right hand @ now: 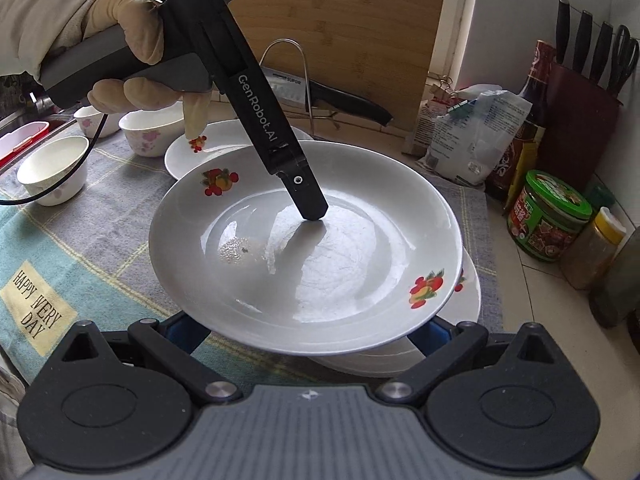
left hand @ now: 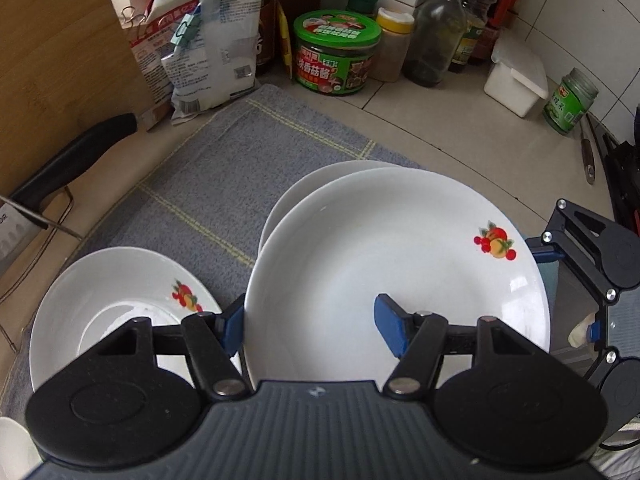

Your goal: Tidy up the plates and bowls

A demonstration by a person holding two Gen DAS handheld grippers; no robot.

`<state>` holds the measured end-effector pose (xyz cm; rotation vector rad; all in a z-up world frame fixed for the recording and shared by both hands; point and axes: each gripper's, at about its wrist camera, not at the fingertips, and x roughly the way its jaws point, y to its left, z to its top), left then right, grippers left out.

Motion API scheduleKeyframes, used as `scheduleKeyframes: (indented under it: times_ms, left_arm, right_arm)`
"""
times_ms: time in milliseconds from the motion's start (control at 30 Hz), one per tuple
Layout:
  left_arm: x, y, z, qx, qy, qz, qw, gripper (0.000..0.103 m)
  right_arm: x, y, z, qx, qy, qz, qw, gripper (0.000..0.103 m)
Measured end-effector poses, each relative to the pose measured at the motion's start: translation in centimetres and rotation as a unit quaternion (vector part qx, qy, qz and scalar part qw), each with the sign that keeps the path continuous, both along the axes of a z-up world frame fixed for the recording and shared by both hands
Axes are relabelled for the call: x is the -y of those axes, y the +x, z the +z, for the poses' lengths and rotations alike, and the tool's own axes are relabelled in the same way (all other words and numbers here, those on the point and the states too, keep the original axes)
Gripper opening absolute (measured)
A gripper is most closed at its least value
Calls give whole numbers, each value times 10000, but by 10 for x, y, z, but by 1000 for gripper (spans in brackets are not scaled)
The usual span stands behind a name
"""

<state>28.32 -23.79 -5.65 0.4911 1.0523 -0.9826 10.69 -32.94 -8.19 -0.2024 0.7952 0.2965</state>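
A white plate with fruit prints (left hand: 380,264) (right hand: 304,240) is tilted up over a second matching plate (left hand: 320,176) (right hand: 400,356) on the grey checked cloth (left hand: 200,184). My left gripper (left hand: 312,328) is shut on the upper plate's rim. One finger (right hand: 308,200) presses inside the plate and the other is under it. My right gripper (right hand: 310,336) stands wide open at the opposite rim, its blue pads partly hidden below the plate. A third plate (left hand: 120,304) (right hand: 224,136) lies further left. Three small floral bowls (right hand: 52,168) (right hand: 148,128) (right hand: 90,120) stand beyond it.
A black-handled knife (left hand: 72,160) rests on a wire rack against the bamboo cutting board (left hand: 52,60). Bags, a green-lidded jar (left hand: 336,52), bottles (left hand: 436,36) and a white box (left hand: 516,76) line the tiled wall. A knife block (right hand: 580,92) stands behind. A gloved hand (right hand: 120,28) holds the left gripper.
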Motion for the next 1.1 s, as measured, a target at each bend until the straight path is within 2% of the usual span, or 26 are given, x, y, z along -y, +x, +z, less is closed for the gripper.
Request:
scheduleKeyframes:
  times_ms: [633,1100]
  left_arm:
    - [44,25,-12,7,-12,-348,9994,65]
    - [47,29,-19,43,150,-365,9992,66]
  right_arm:
    - [30,22,-10,-46,-13,-367,9993,103]
    - [34,25,-18,-141,162,-392,9990,103]
